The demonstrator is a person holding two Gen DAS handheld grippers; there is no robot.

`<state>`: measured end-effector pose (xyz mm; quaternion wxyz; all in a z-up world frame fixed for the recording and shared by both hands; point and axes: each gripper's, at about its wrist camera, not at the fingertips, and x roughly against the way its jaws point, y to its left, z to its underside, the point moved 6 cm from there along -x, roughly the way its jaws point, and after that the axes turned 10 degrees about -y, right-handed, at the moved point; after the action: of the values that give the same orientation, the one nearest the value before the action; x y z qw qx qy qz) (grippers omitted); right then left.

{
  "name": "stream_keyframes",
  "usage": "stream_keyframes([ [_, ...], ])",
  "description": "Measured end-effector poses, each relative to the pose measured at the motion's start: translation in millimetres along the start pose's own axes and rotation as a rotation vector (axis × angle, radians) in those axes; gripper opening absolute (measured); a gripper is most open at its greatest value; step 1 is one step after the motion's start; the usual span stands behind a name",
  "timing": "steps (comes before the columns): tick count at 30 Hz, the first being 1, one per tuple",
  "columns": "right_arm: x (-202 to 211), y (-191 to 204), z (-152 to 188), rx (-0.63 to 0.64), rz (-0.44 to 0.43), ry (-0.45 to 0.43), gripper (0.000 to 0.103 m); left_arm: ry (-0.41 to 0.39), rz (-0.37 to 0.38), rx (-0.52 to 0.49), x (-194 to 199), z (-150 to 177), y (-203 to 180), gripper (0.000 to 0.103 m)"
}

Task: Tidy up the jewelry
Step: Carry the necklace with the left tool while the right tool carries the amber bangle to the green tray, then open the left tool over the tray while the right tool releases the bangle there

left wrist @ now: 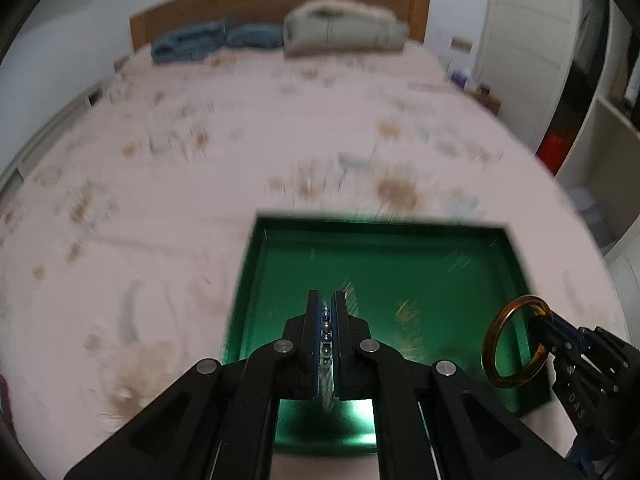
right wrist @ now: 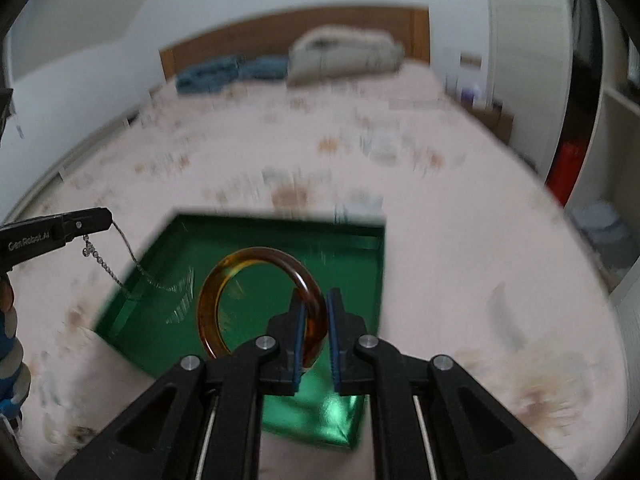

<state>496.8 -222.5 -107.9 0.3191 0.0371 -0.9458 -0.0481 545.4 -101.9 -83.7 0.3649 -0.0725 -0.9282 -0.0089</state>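
Observation:
A shiny green tray (left wrist: 508, 256) (right wrist: 360, 240) lies on a bed with a pink flowered sheet. My left gripper (left wrist: 327, 300) is shut on a silver bead chain (left wrist: 326, 336) above the tray's near left part. In the right wrist view the left gripper (right wrist: 105, 216) stands at the left edge with the chain (right wrist: 132, 262) hanging from it down to the tray's left rim. My right gripper (right wrist: 314, 298) is shut on an amber bangle (right wrist: 256, 260) held upright over the tray. The bangle (left wrist: 494, 336) and right gripper (left wrist: 536, 326) show at the tray's right side.
The bed sheet (left wrist: 200, 184) spreads around the tray. Blue clothes (left wrist: 208, 40) and a beige bundle (left wrist: 344, 26) lie by the wooden headboard (left wrist: 260, 0). A white wardrobe (left wrist: 520, 48) and shelves (left wrist: 600, 152) stand to the right.

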Motion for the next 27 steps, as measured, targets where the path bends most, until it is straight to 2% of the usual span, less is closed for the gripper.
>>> stream_keyframes([
  [4,-44,-8,33,-0.002,0.023,0.094,0.01,0.068,-0.018,0.007,-41,34,7,0.004],
  [7,-51,-3,40,0.023,0.024,0.1,0.011,0.091,-0.032,0.006,-54,52,12,0.005],
  [9,-51,1,40,0.052,0.031,0.099,0.011,0.078,-0.044,-0.006,-52,55,14,0.005],
  [11,-49,3,40,0.064,0.034,0.098,0.013,0.083,-0.04,-0.013,-48,56,14,0.012],
  [12,-49,3,38,0.067,0.035,0.101,0.018,0.08,-0.029,-0.015,-45,55,13,0.016],
  [14,-43,3,35,0.076,0.032,0.096,0.03,0.047,-0.027,-0.013,-26,51,16,0.042],
  [15,-38,4,31,0.08,0.034,0.084,0.037,0.028,-0.028,-0.011,-17,48,17,0.046],
  [16,-31,4,26,0.082,0.03,0.069,0.037,0.002,-0.027,-0.01,-1,43,19,0.049],
  [20,16,8,7,0.09,0.018,0.01,0.037,-0.067,-0.016,0.001,54,31,23,0.049],
  [23,68,13,-2,0.105,-0.004,-0.041,0.037,-0.13,-0.022,-0.007,107,31,29,0.049],
  [27,133,17,-1,0.108,-0.041,-0.091,0.037,-0.149,-0.012,0.009,170,46,42,0.049],
])
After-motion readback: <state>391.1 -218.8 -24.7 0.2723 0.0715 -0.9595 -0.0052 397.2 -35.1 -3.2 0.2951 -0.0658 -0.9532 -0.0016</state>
